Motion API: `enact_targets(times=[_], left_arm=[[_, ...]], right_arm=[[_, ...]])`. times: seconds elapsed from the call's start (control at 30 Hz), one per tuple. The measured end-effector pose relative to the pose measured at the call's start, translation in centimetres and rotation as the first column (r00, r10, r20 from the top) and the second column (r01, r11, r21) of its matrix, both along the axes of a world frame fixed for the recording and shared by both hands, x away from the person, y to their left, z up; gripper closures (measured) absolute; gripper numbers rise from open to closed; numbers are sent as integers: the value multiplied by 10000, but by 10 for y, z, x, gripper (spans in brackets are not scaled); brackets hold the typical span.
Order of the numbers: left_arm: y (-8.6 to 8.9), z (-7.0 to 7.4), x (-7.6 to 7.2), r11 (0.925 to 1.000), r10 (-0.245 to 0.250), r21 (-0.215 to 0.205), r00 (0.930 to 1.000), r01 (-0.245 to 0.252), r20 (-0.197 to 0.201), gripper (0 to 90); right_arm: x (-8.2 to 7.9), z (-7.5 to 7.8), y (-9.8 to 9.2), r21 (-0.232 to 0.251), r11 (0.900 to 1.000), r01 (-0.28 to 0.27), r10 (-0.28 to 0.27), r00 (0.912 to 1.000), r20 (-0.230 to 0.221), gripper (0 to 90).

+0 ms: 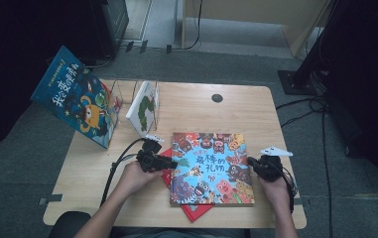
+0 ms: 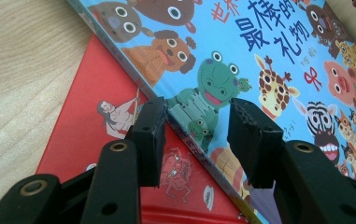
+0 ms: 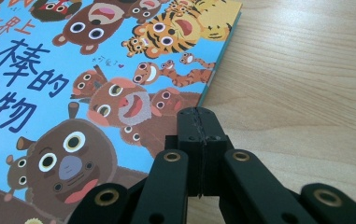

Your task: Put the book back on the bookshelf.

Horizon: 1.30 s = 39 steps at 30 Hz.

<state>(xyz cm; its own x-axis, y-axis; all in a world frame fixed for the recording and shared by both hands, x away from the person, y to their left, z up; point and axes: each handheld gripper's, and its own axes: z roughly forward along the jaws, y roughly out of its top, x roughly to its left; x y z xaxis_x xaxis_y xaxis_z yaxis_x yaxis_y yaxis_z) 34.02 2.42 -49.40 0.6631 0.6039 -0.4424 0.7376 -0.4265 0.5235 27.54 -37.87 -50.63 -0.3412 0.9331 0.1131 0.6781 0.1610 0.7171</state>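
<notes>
With the blue animal book lying atop a red book near the table's front edge, the left gripper spreads around its spine edge while the right gripper, pressed together empty, rests at the opposite edge, so I'd judge the next move is pinching and lifting.

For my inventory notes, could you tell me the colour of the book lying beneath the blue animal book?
Red, clearest in the left gripper view.

Your left gripper points right with its jaws parted; your right gripper points left with its jaws pressed together, both forearms coming in from below.
</notes>
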Motion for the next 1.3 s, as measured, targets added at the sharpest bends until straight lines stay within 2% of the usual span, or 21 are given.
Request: enact_targets(times=[0.1, 0.27, 0.4, 0.5, 0.73, 1.07, 1.3], left_arm=[[2, 1, 2, 10000, 1, 90, 9999, 0, -128, 624], [9, 5, -1, 9970, -241, 731, 9996, 252, -148, 681], [17, 6, -5, 9981, -69, 605, 9999, 76, -111, 788], [19, 6, -11, 9983, -160, 557, 9998, 165, -86, 850], [23, 3, -18, 9983, -129, 575, 9998, 136, -138, 858], [35, 2, -28, 9983, 344, 471, 9993, -338, -116, 841], [41, 2, -37, 9972, 593, 456, 9982, -587, -129, 848]], right_arm=[[1, 0, 1, 16, 10000, -2, 2, 10000, -9, 900], [5, 0, 5, 51, 9999, -145, 145, 9999, 38, 899], [8, 0, 7, 9, 9997, -260, 260, 9997, 27, 900], [11, 0, 10, 16, 9995, -315, 315, 9995, 22, 900], [19, 0, 18, -42, 9994, -357, 357, 9994, -30, 900], [35, 1, 31, -29, 9989, -476, 476, 9987, -161, 900], [46, 0, 42, -38, 9980, -634, 633, 9980, -68, 900]])
